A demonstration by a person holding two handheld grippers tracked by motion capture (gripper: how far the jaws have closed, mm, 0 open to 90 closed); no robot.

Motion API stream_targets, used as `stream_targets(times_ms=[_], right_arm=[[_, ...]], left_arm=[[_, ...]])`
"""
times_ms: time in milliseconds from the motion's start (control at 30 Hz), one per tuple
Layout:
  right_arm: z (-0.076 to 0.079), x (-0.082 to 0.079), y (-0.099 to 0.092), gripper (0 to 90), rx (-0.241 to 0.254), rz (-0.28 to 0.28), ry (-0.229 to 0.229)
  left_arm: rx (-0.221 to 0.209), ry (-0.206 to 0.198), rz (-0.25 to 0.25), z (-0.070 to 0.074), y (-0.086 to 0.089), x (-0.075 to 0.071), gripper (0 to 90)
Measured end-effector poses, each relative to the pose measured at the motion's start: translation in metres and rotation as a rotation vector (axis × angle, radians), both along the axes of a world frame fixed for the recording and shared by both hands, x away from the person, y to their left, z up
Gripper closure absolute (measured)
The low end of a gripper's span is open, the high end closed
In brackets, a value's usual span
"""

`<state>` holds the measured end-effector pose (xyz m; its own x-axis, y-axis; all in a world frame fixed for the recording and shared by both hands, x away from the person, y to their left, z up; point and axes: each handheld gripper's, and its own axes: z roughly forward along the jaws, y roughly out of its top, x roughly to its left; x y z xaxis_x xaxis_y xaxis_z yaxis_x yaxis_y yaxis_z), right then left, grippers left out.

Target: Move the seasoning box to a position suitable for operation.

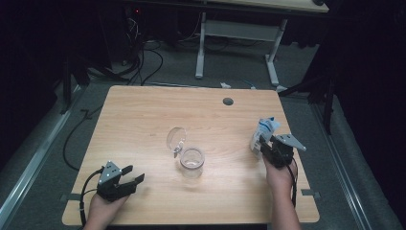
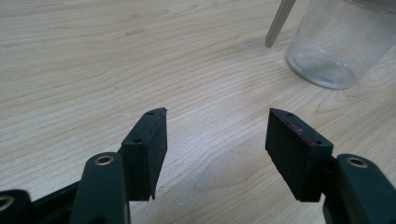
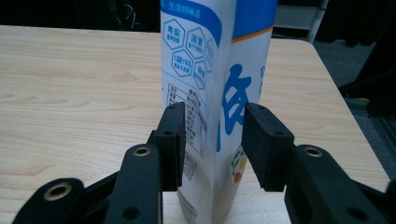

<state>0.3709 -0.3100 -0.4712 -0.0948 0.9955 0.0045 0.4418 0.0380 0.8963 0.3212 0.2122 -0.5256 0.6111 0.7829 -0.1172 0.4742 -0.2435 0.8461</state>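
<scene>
**Carton stands between spread right jaws**

Black jaws of the right gripper (image 3: 212, 144) flank the white-and-blue carton (image 3: 215, 93), which stands upright on the table (image 1: 143, 120); the pads look slightly parted from its sides rather than pinching, so it likely rests on its own base. Ahead of the left gripper (image 2: 217, 140), whose jaws are spread on nothing, sits the clear jar (image 2: 336, 46), well beyond the fingertips, its hinged lid (image 1: 175, 139) open, probably waiting to be filled.

Jar (image 1: 192, 162) mid-table (image 1: 143, 115), carton (image 1: 263, 134) well to its right.
</scene>
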Motion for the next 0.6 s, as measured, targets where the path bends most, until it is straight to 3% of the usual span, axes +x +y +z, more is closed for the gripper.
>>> stream_targets(times_ms=[200,367,600], right_arm=[[0.0001,-0.0016,0.0023,65.2,-0.044,-0.01,-0.002],[0.0024,-0.0035,0.0008,66.1,-0.022,0.004,-0.003],[0.0004,-0.0024,0.0037,81.9,-0.035,0.013,0.005]], left_arm=[[0.007,0.001,-0.003,-0.0015,-0.0006,0.0009,40.3],[0.011,-0.01,-0.001,0.0001,0.0008,0.0002,40.0],[-0.007,-0.03,0.005,0.0006,0.0024,-0.0009,40.6]])
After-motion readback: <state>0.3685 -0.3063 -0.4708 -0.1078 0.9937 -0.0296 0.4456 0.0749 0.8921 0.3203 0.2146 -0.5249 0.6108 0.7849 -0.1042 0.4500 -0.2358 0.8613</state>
